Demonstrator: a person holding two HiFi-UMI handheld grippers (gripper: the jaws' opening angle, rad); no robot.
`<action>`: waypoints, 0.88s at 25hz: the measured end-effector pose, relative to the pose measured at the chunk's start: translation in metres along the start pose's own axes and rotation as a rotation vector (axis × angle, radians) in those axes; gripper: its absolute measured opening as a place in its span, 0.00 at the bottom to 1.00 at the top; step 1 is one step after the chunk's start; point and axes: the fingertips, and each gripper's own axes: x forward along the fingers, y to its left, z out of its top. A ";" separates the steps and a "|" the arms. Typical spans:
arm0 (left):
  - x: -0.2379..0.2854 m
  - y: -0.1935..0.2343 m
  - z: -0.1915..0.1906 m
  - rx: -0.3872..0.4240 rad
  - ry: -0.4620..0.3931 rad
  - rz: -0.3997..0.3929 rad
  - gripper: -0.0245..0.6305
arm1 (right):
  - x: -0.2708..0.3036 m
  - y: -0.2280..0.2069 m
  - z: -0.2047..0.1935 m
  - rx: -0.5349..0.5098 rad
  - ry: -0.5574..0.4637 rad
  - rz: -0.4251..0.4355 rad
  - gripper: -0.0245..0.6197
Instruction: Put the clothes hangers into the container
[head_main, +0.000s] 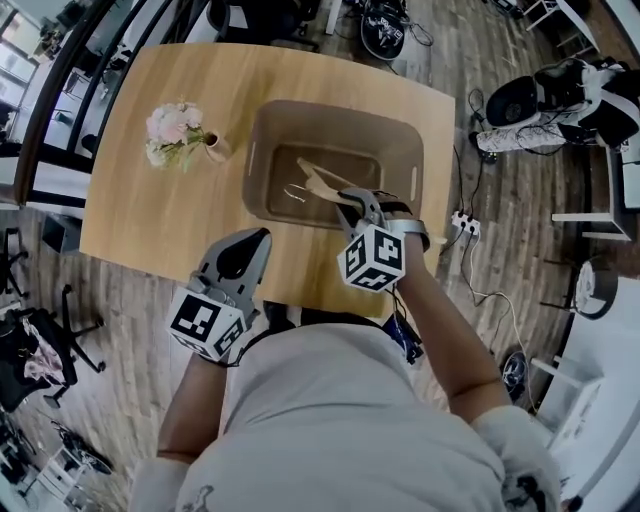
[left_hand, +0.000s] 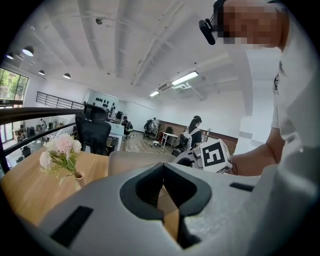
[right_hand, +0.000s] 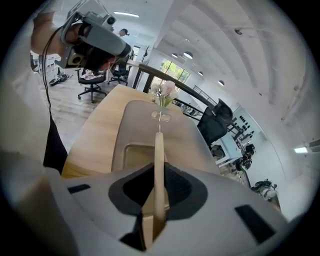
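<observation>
Wooden hanger: clamped edge-on in right gripper, long axis pointing ahead, over container.
Left gripper: closed, empty, farther back.

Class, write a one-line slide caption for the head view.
Right gripper holds a pale wooden clothes hanger over the brown rectangular container; left gripper shut, empty.

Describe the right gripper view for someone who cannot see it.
The right gripper clamps a wooden hanger edge-on, pointing over a brown bin on a wooden table, with flowers beyond the bin.
</observation>
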 end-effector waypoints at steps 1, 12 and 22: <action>0.002 0.001 -0.001 -0.005 0.003 0.003 0.05 | 0.005 0.001 -0.001 -0.010 0.006 0.007 0.14; 0.010 0.010 -0.019 -0.038 0.035 0.023 0.05 | 0.037 0.012 0.007 -0.071 0.005 0.052 0.15; 0.007 0.011 -0.029 -0.051 0.045 0.031 0.05 | 0.052 0.029 0.006 -0.104 0.055 0.167 0.19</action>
